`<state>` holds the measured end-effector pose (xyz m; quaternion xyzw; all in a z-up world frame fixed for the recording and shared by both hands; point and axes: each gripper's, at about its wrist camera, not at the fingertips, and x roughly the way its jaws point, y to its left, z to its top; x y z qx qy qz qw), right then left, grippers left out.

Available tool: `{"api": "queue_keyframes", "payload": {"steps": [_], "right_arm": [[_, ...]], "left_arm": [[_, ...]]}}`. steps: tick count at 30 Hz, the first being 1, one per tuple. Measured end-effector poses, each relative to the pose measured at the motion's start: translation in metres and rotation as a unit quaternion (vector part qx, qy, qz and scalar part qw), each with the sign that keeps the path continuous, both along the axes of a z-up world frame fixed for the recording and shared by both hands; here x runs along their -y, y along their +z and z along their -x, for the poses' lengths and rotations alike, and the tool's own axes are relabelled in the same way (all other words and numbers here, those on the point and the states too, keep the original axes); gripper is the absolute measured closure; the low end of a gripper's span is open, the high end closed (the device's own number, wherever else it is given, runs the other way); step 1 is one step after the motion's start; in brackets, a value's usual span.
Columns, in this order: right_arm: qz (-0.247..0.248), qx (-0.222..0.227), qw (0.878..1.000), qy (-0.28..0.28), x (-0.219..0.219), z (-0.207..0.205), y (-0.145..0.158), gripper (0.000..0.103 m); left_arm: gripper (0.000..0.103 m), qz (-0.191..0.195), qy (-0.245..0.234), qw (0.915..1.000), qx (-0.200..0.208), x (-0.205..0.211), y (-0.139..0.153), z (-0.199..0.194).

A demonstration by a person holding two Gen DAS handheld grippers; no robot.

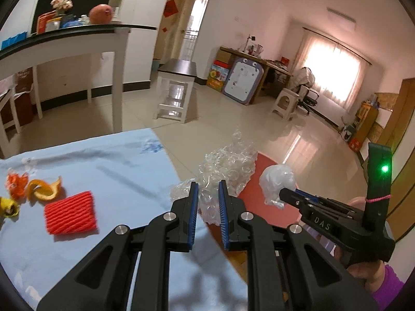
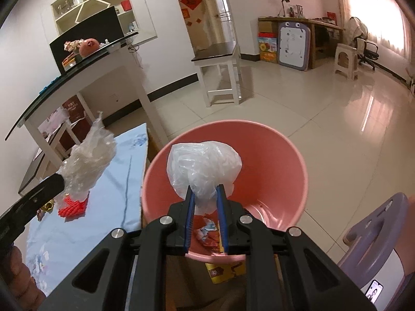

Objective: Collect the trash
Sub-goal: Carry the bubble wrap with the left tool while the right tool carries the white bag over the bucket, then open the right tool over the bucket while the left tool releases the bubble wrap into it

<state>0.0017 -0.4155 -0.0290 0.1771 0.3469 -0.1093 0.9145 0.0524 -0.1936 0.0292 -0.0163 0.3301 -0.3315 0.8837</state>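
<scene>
While my right gripper [image 2: 205, 199] pinches the white bag [image 2: 203, 165] above the pink bin [image 2: 290, 155], my left gripper [image 1: 208, 194] clamps bubble wrap [image 1: 228, 165] at nine o'clock.

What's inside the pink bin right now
At the bottom of the pink bin lie crumpled red wrappers. The white plastic bag held by the right gripper hangs above the opening and covers part of the inside.

Left gripper [image 1: 208, 194] clamps crumpled bubble wrap [image 1: 225, 165] between its fingers. Right of the fingers, right gripper [image 1: 288, 194] holds a white plastic bag wad [image 1: 276, 181] over the pink bin [image 1: 262, 181]. Left of fingers on the blue tablecloth [image 1: 111, 171]: red foam net [image 1: 71, 213], orange peel [image 1: 44, 189].
</scene>
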Motion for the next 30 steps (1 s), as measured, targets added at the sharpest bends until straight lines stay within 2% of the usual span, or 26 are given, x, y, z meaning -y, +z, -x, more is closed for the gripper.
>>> {"api": "queue_keyframes", "payload": {"steps": [6, 13, 30], "right_arm": [[-0.007, -0.003, 1.0, -0.011, 0.017, 0.008, -0.007, 0.087], [-0.012, -0.009, 1.0, -0.021, 0.029, 0.011, -0.014, 0.086], [-0.004, -0.021, 0.999, -0.024, 0.034, 0.0, -0.026, 0.084]], "left_arm": [[0.088, -0.014, -0.02, 0.9997, -0.008, 0.032, -0.012, -0.011], [0.088, -0.011, -0.041, 0.9988, -0.023, 0.06, -0.022, -0.022], [0.087, -0.042, -0.042, 0.9976, -0.035, 0.093, -0.041, -0.037]]}}
